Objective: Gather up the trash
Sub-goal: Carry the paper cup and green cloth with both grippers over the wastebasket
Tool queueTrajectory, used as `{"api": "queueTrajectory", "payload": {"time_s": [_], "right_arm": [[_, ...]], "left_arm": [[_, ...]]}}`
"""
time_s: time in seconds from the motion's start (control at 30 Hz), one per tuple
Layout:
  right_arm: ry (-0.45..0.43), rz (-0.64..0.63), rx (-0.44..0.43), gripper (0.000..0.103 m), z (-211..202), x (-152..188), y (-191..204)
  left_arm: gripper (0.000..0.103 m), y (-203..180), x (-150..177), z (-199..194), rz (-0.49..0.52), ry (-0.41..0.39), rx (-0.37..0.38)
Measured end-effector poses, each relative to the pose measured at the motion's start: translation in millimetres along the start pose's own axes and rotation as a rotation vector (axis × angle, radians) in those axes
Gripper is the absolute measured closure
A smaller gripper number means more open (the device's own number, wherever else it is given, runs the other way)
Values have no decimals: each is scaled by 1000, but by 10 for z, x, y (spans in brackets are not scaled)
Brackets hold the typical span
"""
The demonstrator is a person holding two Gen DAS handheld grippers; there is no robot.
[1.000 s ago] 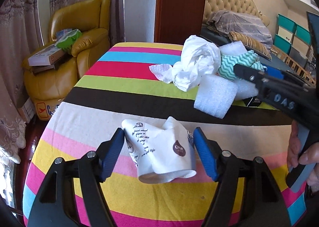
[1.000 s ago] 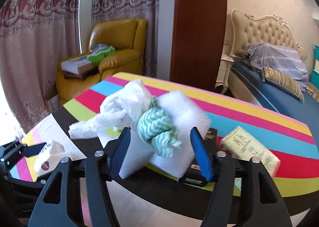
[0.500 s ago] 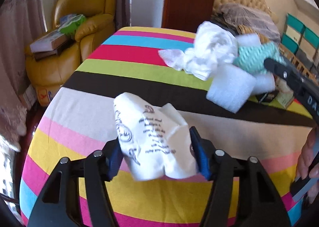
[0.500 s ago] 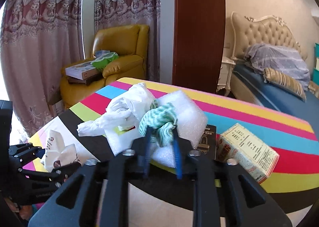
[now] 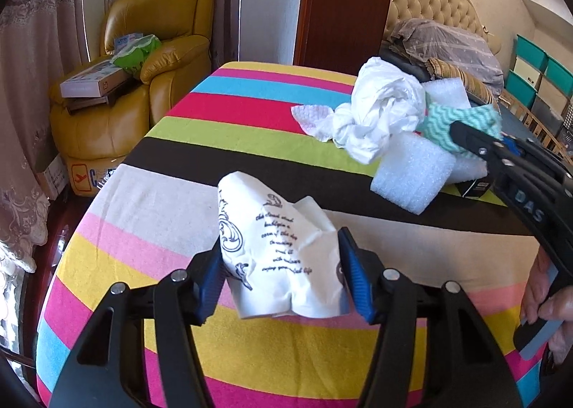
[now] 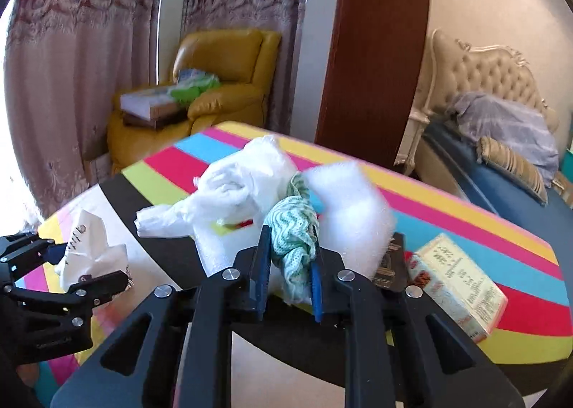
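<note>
The left gripper (image 5: 281, 275) is clamped on a crumpled white paper cup printed with dark script and scrollwork (image 5: 275, 257), its blue pads pressing the cup's two sides. The cup sits raised off the round table covered in a bright striped cloth (image 5: 222, 121), its long axis tilted, with the squashed top leaning up and to the left, away from the camera. In the right wrist view the same cup shows at the far left.

The right gripper (image 6: 289, 265) has its fingers closed together on a bunched green-and-white zigzag cloth (image 6: 294, 232), which hangs roughly upright between the pads. Pressed close around that cloth are a crumpled white plastic bag (image 6: 236, 189) on its left and two white foam blocks (image 6: 352, 211), one behind it and one lower left; all touch or overlap in one pile on the black and green stripes. Just right of the pile lie a flat black packet (image 6: 390, 265) and a pale printed cardboard box (image 6: 456, 279), the box lying flat at an angle.

Beyond the table stand a yellow leather armchair (image 5: 161, 35) holding boxes, patterned curtains (image 6: 71, 61) and a tufted cream headboard (image 6: 480, 78).
</note>
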State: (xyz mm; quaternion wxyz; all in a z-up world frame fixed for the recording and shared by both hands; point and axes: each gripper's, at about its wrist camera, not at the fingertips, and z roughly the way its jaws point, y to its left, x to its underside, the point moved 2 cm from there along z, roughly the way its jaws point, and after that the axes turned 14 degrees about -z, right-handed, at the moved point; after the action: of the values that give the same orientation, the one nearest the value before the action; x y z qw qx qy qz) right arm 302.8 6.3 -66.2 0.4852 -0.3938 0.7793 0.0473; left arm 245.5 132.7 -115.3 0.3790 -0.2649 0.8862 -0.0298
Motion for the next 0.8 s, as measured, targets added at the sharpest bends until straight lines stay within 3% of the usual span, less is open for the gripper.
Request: {"api": "queueTrajectory", "payload": {"time_s": [0.23, 0.47, 0.8], "right_arm": [[-89, 84, 12, 85, -503, 140, -60], [-74, 131, 9, 85, -898, 425, -65], [-13, 206, 29, 85, -1298, 915, -197]], "left_arm": [[47, -57, 4, -148, 28, -85, 21], [46, -200, 62, -371, 96, -186, 49], [46, -530, 339, -596, 150, -175, 122]]}}
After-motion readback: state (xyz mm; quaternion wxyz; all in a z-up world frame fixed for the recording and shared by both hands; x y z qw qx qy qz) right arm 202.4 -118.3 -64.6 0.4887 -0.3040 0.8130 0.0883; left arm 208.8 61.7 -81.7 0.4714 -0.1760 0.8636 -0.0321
